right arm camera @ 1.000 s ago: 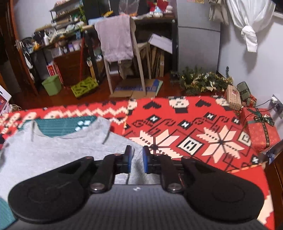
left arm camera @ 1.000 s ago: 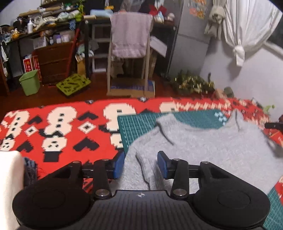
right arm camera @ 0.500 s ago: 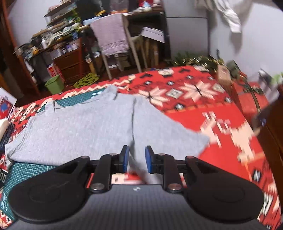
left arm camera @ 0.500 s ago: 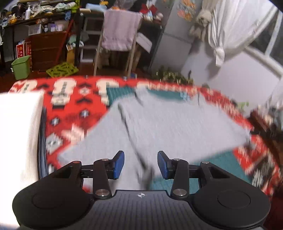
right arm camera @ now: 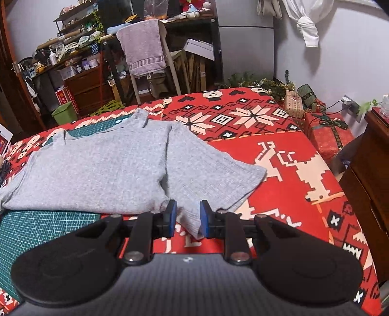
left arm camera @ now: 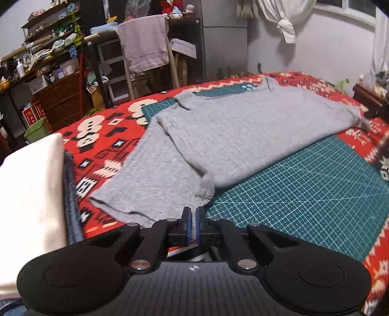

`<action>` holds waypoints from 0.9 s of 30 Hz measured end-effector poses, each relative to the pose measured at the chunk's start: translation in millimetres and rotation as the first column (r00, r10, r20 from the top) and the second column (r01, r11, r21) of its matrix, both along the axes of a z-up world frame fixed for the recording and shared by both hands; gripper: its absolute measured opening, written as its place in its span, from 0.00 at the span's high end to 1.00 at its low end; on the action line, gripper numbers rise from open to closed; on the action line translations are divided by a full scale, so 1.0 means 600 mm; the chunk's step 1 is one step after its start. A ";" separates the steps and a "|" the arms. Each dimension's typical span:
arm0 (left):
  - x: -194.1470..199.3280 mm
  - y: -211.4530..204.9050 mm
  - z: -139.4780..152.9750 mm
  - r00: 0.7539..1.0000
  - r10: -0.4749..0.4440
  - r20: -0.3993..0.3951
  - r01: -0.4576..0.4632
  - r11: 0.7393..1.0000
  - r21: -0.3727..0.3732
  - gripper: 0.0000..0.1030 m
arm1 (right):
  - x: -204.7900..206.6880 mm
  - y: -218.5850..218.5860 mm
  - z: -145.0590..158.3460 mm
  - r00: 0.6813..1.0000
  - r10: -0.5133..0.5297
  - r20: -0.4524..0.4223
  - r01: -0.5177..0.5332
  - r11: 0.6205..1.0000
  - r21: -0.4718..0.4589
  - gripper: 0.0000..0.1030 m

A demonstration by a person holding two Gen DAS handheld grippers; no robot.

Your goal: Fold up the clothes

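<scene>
Sweater: grey ribbed knit sweater (left arm camera: 218,136), spread flat over a green gridded cutting mat (left arm camera: 304,184) and red patterned blanket (right arm camera: 279,150) on the surface.
Left gripper (left arm camera: 191,224): clenched on the sweater's near hem.
Right gripper (right arm camera: 186,218): parted, sleeve fabric between its blue pads, ungripped.
Left view only: folded cream cloth stack (left arm camera: 29,194), cut off at the frame edge.

A lived-in home bedroom. A bed with a red patterned blanket (right arm camera: 279,150) fills the foreground. Behind it stand cluttered shelves (right arm camera: 73,53), a chair draped with a towel (right arm camera: 143,46), a wooden dresser (left arm camera: 60,97), a green bin (right arm camera: 63,112), wrapped gifts (right arm camera: 325,131) and a knotted white curtain (left arm camera: 279,17).
</scene>
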State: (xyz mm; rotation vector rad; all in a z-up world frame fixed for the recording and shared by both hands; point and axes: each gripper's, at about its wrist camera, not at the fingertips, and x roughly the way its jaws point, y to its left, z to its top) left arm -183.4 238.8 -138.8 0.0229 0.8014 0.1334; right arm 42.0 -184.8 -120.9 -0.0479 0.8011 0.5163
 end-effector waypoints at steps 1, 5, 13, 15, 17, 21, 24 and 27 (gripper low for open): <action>-0.005 0.004 0.002 1.000 0.000 -0.002 0.000 1.000 0.001 0.96 | 0.000 -0.003 -0.001 1.000 -0.004 -0.001 0.004 1.000 -0.002 0.78; -0.003 0.009 -0.004 0.999 -0.011 -0.031 0.011 1.000 -0.009 0.96 | -0.001 -0.013 -0.008 1.000 -0.015 -0.001 0.015 0.999 -0.029 0.78; 0.005 -0.007 -0.017 0.998 -0.017 -0.063 0.018 1.000 0.013 0.91 | -0.011 -0.010 -0.014 0.998 0.064 0.021 -0.063 0.995 -0.076 0.68; 0.005 -0.009 -0.016 0.998 -0.018 -0.065 0.019 1.000 0.016 0.91 | -0.007 -0.003 -0.018 0.997 0.076 0.026 -0.074 0.994 -0.079 0.68; 0.005 -0.009 -0.016 0.998 -0.018 -0.065 0.019 1.000 0.015 0.91 | 0.003 0.001 -0.026 0.997 0.078 0.003 -0.078 0.996 -0.053 0.75; 0.006 -0.004 -0.016 0.998 -0.011 -0.066 0.011 1.000 -0.001 0.91 | 0.006 -0.003 -0.035 0.997 0.062 -0.045 -0.065 0.996 -0.059 0.99; 0.004 0.000 -0.014 0.998 -0.011 -0.069 0.010 1.000 -0.013 0.92 | -0.004 -0.026 -0.033 0.998 0.032 -0.060 -0.036 0.998 -0.056 1.00; 0.001 0.007 -0.015 0.998 -0.006 -0.065 0.003 0.999 -0.036 0.92 | -0.006 -0.039 -0.038 0.997 0.013 -0.074 -0.017 0.998 -0.056 1.00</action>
